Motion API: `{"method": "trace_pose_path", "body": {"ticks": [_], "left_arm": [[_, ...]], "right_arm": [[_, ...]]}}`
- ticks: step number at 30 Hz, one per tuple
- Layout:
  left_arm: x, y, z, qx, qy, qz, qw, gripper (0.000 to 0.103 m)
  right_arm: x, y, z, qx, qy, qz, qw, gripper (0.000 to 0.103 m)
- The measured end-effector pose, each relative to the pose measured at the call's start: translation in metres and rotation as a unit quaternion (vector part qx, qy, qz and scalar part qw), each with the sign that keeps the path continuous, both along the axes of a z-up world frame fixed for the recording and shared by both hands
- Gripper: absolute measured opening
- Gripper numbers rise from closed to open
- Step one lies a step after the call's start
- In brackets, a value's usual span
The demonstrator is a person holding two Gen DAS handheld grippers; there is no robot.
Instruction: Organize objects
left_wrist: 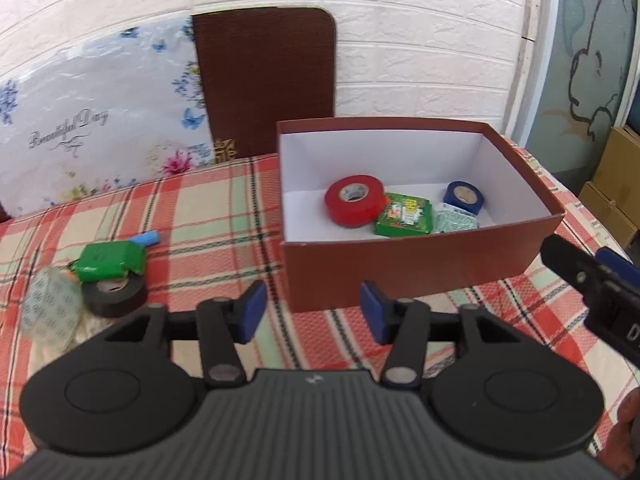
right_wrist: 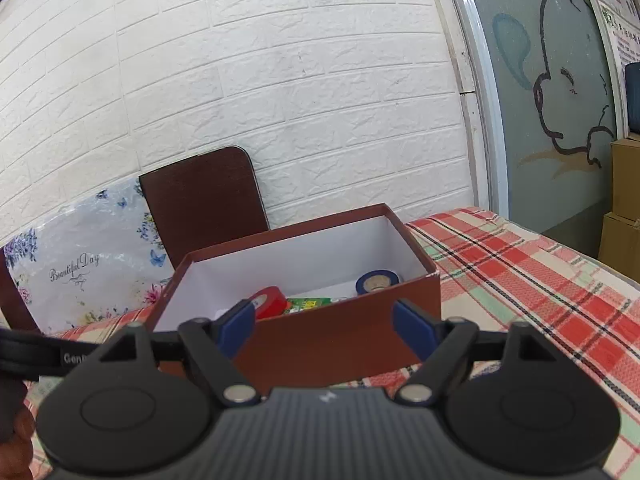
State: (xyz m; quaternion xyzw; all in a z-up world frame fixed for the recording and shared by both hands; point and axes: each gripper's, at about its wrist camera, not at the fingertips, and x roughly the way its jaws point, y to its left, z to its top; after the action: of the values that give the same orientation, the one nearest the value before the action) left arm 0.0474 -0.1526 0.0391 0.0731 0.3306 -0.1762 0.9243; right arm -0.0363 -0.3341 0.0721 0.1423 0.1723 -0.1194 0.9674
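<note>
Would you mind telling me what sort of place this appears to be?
Probably a room in a home: a plaid cloth covers the table, a white brick-pattern wall stands behind, and cardboard boxes are stacked nearby.

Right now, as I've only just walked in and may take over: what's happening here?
A person is tidying small things into a brown box with two handheld grippers. Red tape, a green packet and blue tape are inside. Black tape and a green box wait on the plaid cloth. The left gripper and right gripper are both open and empty.
</note>
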Motion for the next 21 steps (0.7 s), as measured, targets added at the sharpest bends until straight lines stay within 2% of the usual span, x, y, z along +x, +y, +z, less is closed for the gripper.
{"method": "trace_pose_path", "body": {"ticks": [4,7,12,21], "left_arm": [[-0.015,0.014,0.007,0.005,-0.022,0.018,0.9996,0.086],[-0.023,0.023,0.011,0.001,-0.025,0.026,0.9994,0.096],[-0.032,0.031,0.012,0.005,-0.022,0.037,0.999,0.099],[-0.043,0.035,0.015,0.007,-0.032,0.04,0.9987,0.103]], "right_arm": [[-0.011,0.008,0.006,0.01,0.002,0.007,1.0,0.086],[-0.017,0.014,0.009,0.018,0.008,0.01,1.0,0.091],[-0.024,0.022,0.015,0.034,0.01,0.016,0.999,0.098],[-0.041,0.034,0.026,0.032,-0.003,0.019,0.999,0.099]]}}
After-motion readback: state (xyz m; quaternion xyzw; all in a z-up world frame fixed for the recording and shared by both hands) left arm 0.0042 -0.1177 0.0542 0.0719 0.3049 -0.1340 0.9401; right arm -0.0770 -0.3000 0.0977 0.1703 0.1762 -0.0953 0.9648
